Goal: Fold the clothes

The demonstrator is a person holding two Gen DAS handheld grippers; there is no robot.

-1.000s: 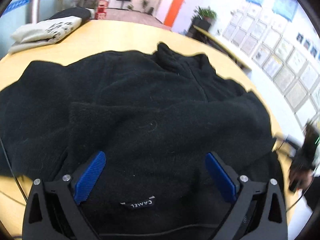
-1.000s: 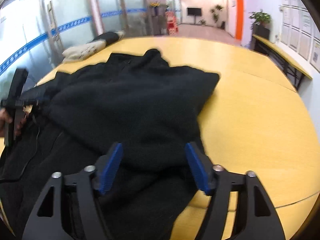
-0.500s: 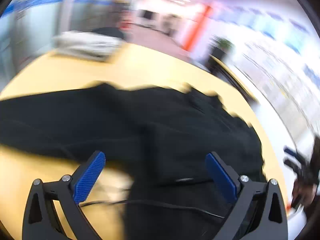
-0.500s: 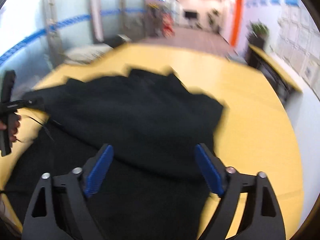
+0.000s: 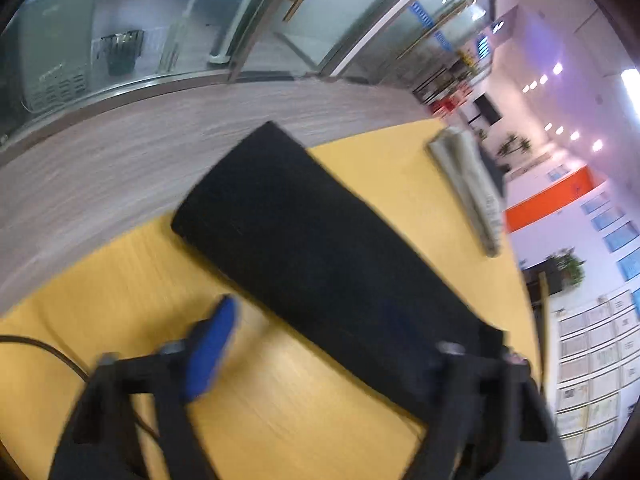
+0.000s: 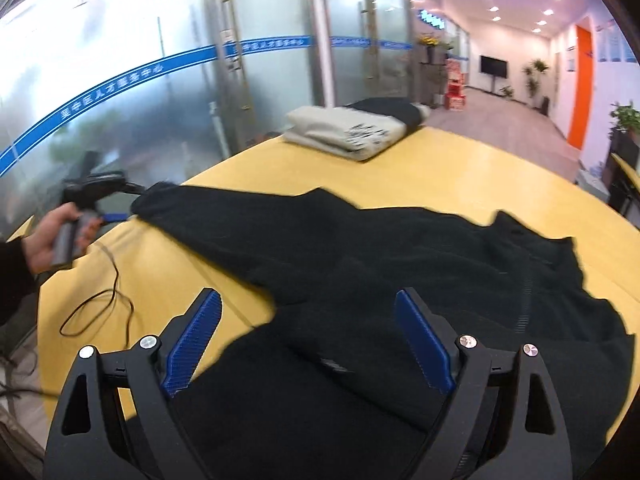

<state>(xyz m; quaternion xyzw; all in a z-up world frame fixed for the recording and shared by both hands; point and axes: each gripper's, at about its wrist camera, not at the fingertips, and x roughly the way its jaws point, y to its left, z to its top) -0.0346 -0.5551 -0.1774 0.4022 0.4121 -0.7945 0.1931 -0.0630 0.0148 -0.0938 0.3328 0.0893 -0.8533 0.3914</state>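
Mostly flat, black fleece jacket (image 6: 400,264) spread on yellow table (image 6: 500,168), one sleeve (image 5: 304,248) stretched out to table edge. Left hand-held gripper (image 5: 320,344) jaws closing astride the sleeve, pads not seen pressing. Right hand-held gripper (image 6: 308,340) wide open above jacket body, holding nothing. Bare table beyond; folded clothes (image 6: 352,128) at far edge.

Left wrist view smeared by motion: left gripper (image 5: 304,344) closing, its right-hand pad lost against the black sleeve (image 5: 320,256); contact with the cloth unreadable. Folded light garment (image 5: 468,184) blurred, print illegible. Right wrist view: black jacket (image 6: 400,280) cut off at the lower edge; the person's hand (image 6: 60,232) blurred, sleeve cropped at left.
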